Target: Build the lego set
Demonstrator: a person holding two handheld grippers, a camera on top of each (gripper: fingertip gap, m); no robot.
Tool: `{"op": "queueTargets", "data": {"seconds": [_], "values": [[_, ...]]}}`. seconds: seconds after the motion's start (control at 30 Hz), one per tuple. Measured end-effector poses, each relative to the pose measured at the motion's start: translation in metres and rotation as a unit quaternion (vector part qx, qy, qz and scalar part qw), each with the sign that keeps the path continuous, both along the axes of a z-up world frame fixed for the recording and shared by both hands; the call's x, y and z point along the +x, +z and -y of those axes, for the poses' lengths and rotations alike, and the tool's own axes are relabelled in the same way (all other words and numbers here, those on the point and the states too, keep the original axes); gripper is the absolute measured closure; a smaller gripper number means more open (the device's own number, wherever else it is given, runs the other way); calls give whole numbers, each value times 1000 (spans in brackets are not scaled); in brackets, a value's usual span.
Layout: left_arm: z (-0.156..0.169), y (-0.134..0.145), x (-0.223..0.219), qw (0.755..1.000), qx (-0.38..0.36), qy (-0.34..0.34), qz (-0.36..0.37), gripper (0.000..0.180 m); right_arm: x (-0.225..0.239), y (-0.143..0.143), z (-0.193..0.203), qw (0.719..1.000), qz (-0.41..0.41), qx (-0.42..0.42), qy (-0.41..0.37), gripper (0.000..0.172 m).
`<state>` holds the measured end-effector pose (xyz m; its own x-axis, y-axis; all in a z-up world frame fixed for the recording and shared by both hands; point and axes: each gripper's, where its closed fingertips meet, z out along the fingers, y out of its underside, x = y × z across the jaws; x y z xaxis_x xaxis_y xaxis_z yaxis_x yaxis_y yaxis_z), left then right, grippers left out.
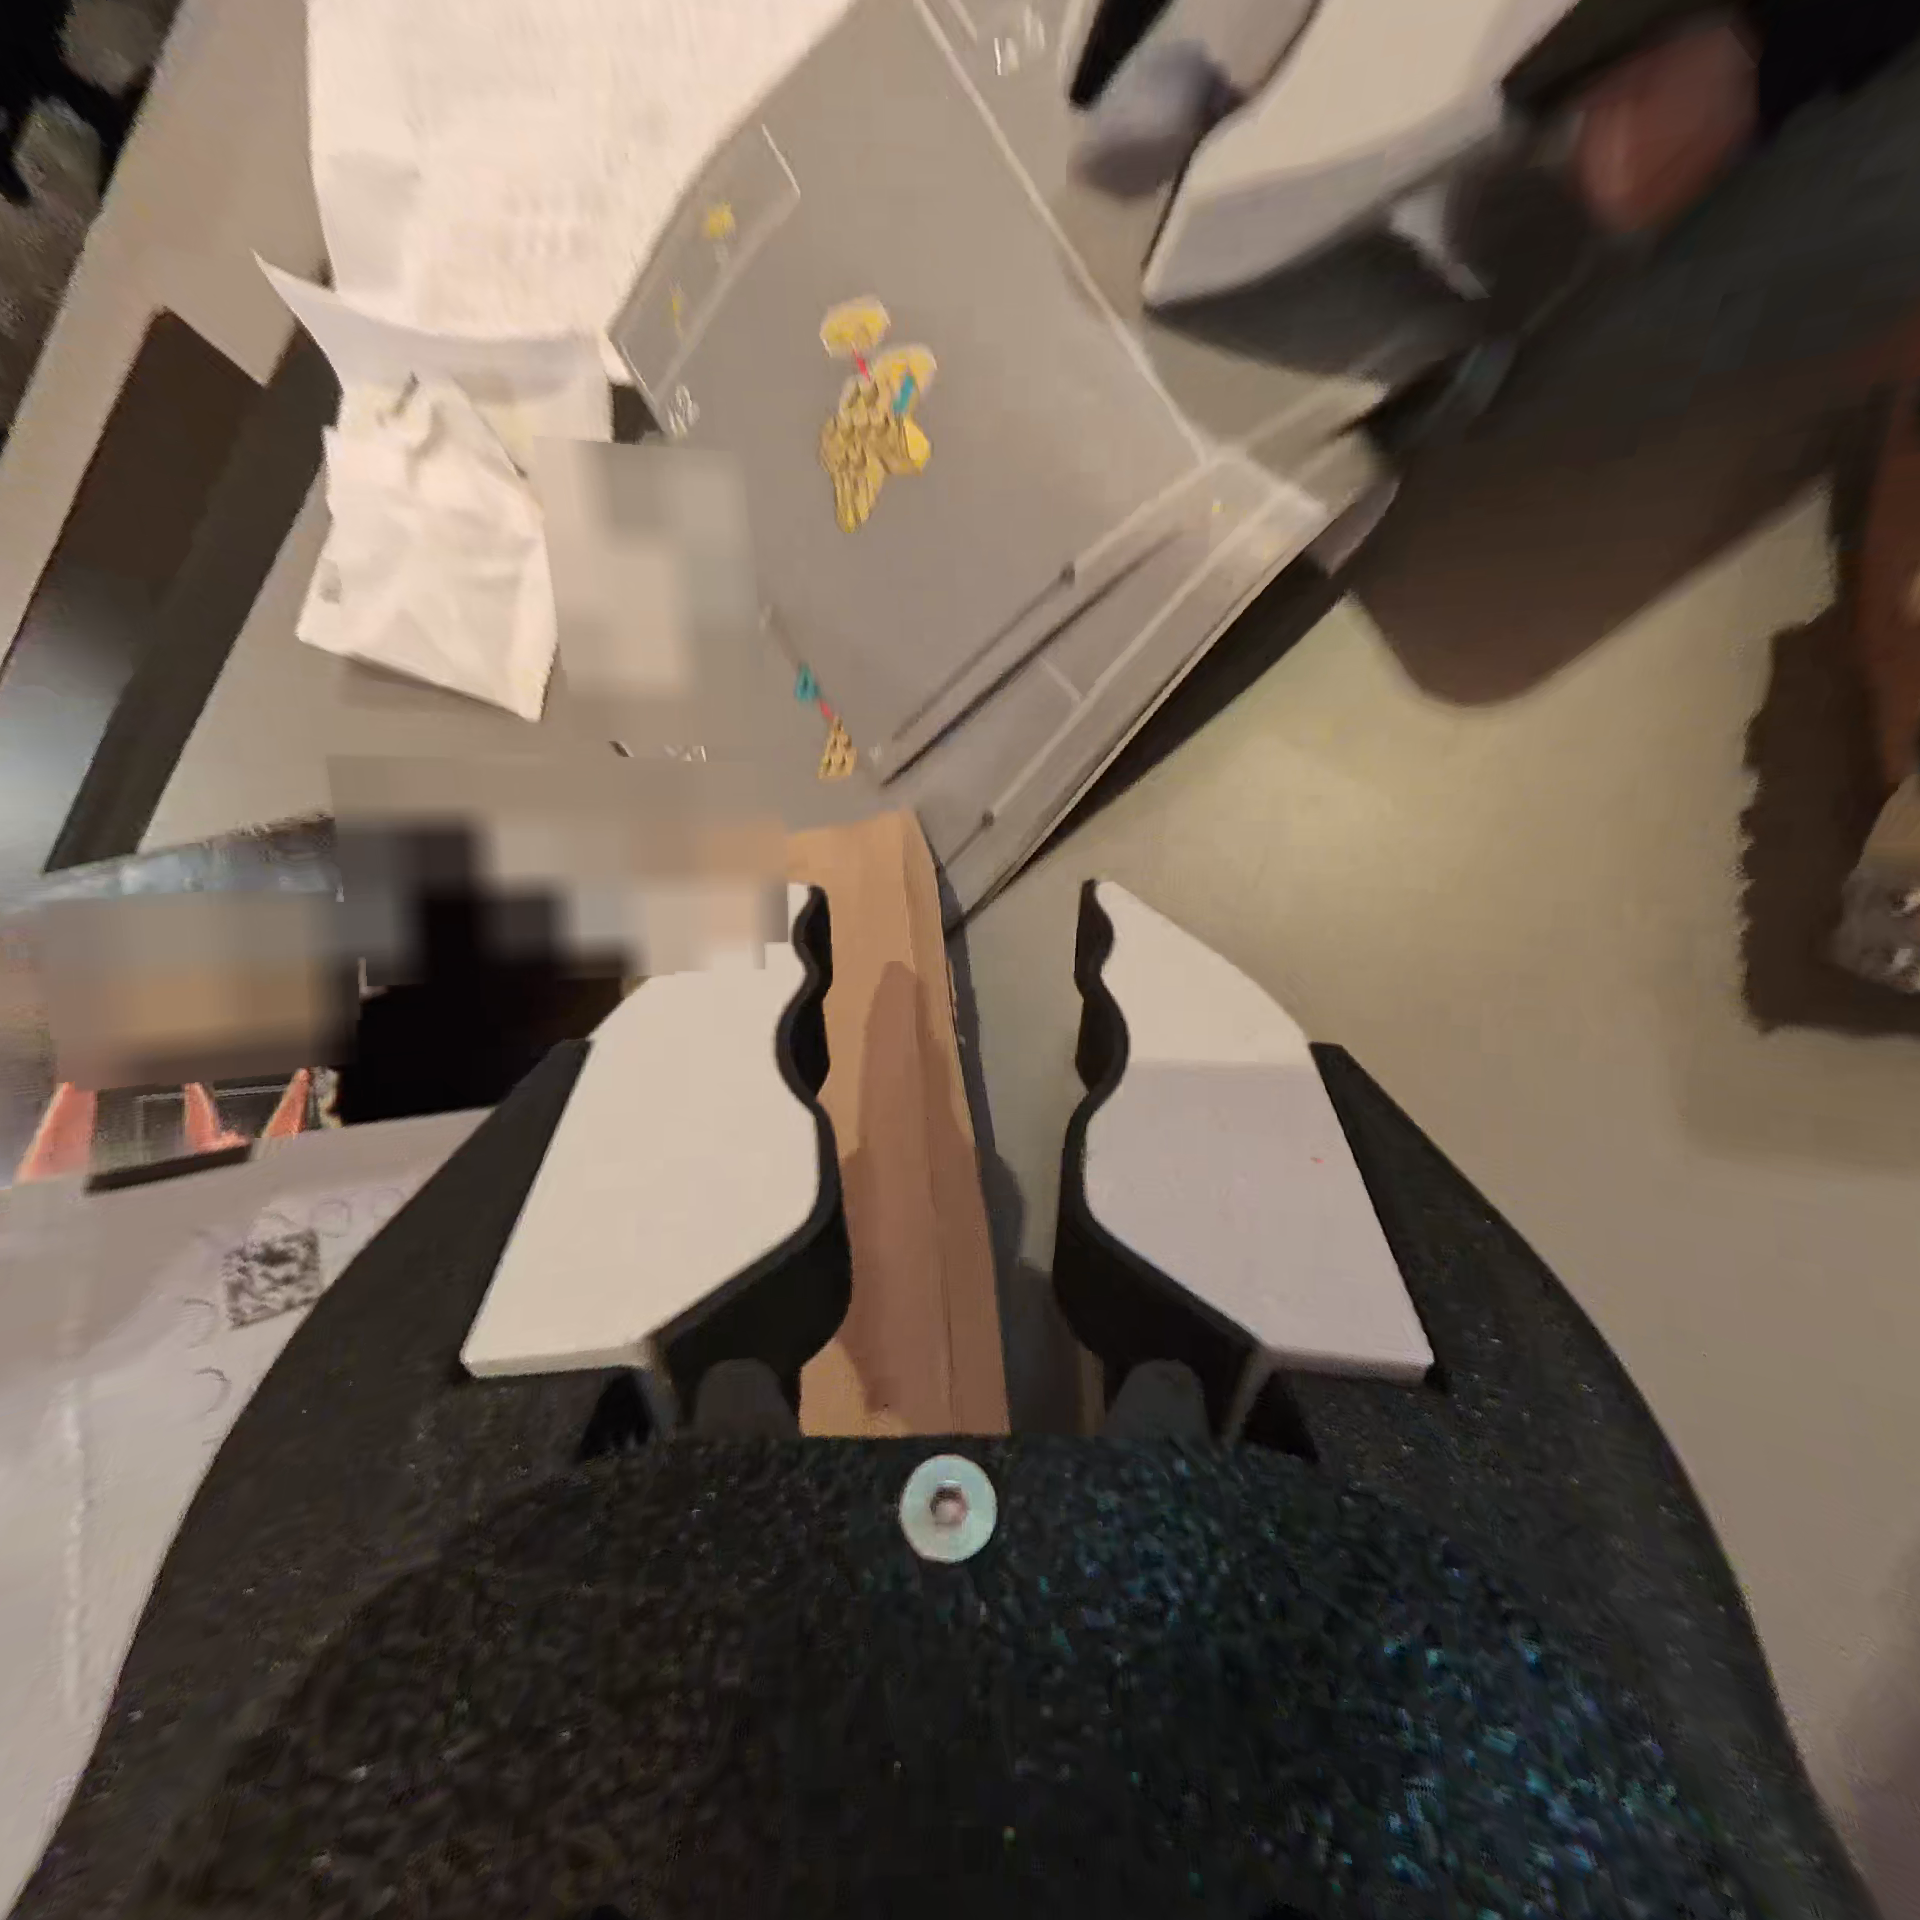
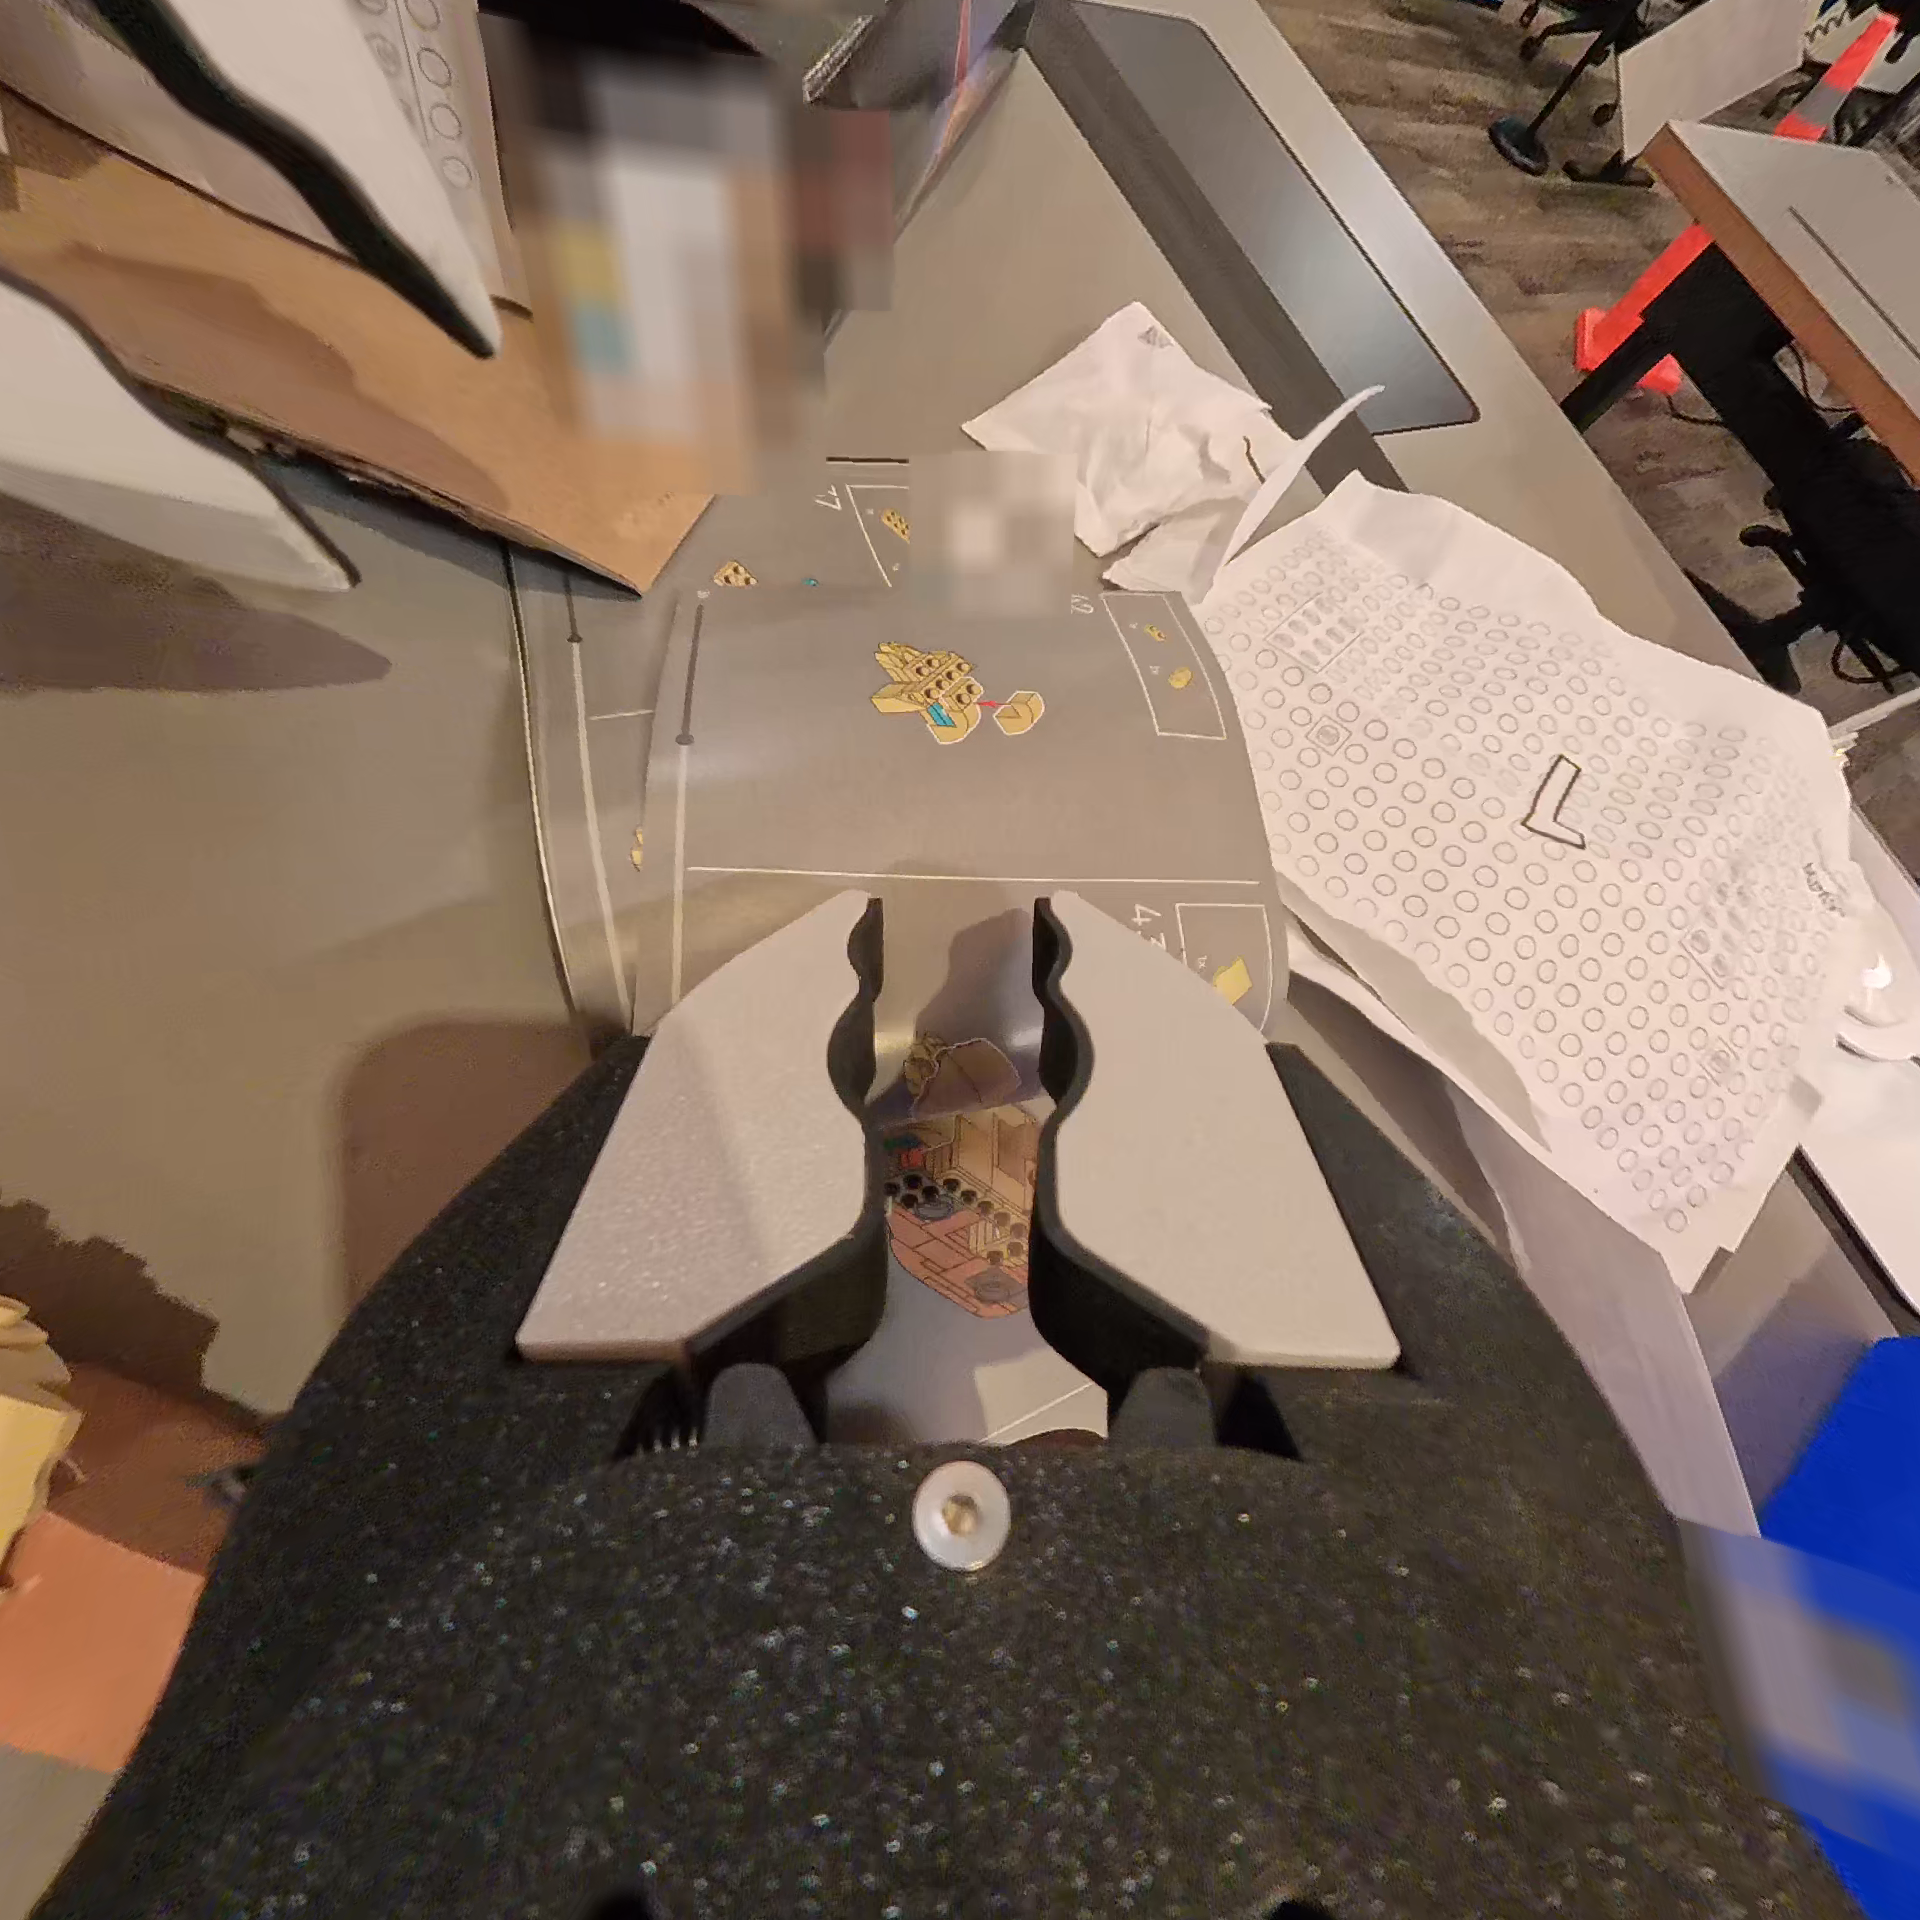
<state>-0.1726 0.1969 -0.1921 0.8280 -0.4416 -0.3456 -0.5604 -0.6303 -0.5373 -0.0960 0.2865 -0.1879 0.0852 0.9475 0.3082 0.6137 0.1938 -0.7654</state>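
Two grippers over a booklet on a crowded grey surface (image 2: 260, 831)

We see the left gripper (image 1: 951, 914) with jaws apart, a brown cardboard edge (image 1: 894, 1039) standing between them beside the left pad, bare surface to its right. Our right gripper (image 2: 958, 914) has jaws apart over the curled page of a grey building booklet (image 2: 935, 790), gripping nothing. A white dotted paper bag (image 2: 1507, 831) crowds its right; cardboard lies at far left.

Glossy paper booklet (image 2: 935, 790) (matt brown cardboard (image 2: 343, 343) nearby).
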Motion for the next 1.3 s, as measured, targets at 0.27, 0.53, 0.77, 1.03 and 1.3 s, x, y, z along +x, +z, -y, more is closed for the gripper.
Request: {"op": "queueTargets", "data": {"seconds": [0.27,0.53,0.77,1.03,1.3], "values": [[15,-28,-35,996,-41,39,-66,137,-8,0,3,1000,0,5,3,144],[16,-32,-40,997,-39,38,-63,154,-11,-2,4,1000,1,4,6,145],[19,-33,-34,996,-58,32,-51,178,-12,-3,5,1000,6,0,11,145],[19,-20,-36,998,-37,45,-13,179,-17,-7,9,1000,18,-5,22,146],[18,-23,-29,999,-39,33,-6,178,-29,-12,22,998,33,-8,52,145]]}}
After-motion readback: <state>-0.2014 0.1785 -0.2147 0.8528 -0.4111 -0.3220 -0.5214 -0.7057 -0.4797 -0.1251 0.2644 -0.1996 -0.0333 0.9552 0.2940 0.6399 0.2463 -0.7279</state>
